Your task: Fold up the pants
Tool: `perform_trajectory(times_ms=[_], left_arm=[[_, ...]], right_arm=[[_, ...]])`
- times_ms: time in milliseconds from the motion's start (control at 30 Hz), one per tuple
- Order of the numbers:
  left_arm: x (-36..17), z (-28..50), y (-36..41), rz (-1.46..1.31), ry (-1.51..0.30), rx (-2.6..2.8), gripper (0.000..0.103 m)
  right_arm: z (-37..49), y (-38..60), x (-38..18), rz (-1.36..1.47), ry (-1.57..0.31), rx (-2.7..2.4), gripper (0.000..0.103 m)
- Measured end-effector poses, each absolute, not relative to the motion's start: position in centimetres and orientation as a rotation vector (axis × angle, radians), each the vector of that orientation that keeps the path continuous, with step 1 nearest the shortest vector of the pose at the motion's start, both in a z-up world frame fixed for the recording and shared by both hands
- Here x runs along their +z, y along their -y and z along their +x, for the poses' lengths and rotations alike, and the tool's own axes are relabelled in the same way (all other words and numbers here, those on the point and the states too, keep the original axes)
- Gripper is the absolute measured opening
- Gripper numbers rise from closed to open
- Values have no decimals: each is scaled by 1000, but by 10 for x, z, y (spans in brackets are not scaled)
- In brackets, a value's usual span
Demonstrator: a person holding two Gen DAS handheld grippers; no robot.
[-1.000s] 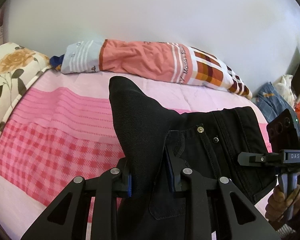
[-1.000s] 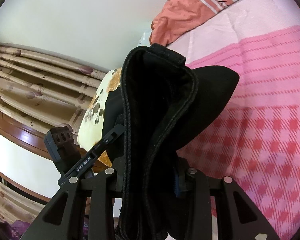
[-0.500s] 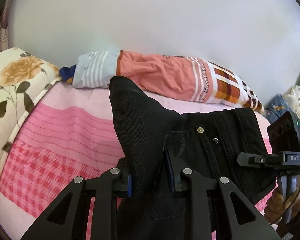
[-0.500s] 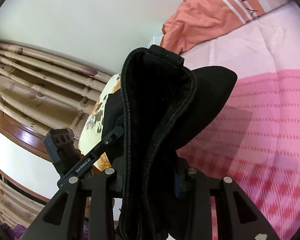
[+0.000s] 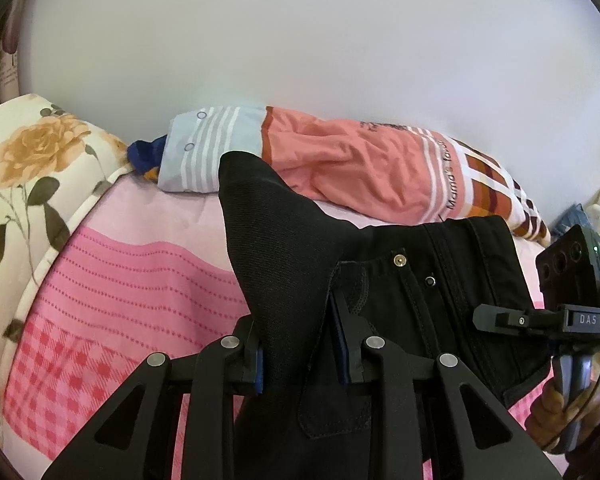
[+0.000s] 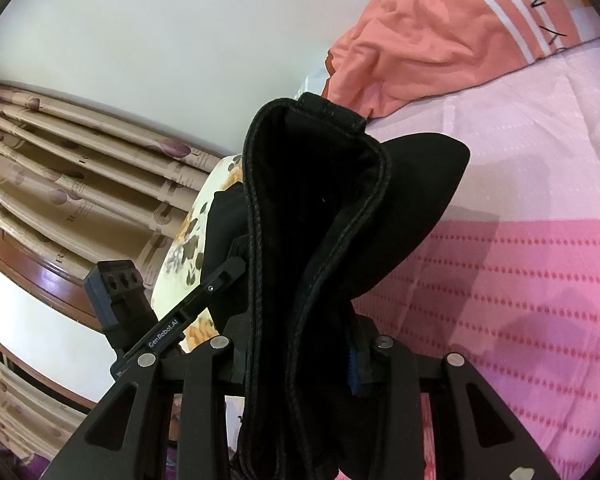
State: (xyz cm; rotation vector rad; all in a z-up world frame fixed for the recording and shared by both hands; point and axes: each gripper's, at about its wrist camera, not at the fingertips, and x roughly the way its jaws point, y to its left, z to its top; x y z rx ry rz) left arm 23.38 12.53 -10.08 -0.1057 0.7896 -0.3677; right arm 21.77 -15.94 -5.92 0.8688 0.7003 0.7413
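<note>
Pants (image 5: 380, 280) stretch sideways between my grippers, waistband uppermost. Left gripper (image 5: 300, 354) and right gripper (image 6: 300, 354) each pinch the black cloth.

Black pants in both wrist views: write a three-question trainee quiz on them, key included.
1. True or false: the left claw is shut on the black pants.
2. What does the right claw grip? A) peach pillow B) black pants C) nothing
3. Fill in: behind the pants, against the white wall, lies a peach ____.

Key: 1 true; 2 B; 3 pillow.
</note>
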Motion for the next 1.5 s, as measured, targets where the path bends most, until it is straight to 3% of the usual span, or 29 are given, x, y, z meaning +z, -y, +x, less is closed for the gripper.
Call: perform_trajectory(times_ms=[1000, 1167, 1333, 1400, 1500], left_arm=[[-156, 314, -130, -74, -856, -319, 29], [-165, 314, -129, -26, -840, -250, 48], [-171, 309, -136, 5, -815, -148, 80], [-172, 305, -139, 1, -800, -124, 81], [-172, 299, -139, 17, -796, -88, 83]], right_arm=[[279, 171, -98, 928, -729, 716, 32], [279, 176, -108, 946, -736, 693, 32], [275, 179, -116, 910, -752, 612, 34], [273, 175, -111, 834, -757, 542, 37], [263, 169, -94, 706, -726, 394, 51]])
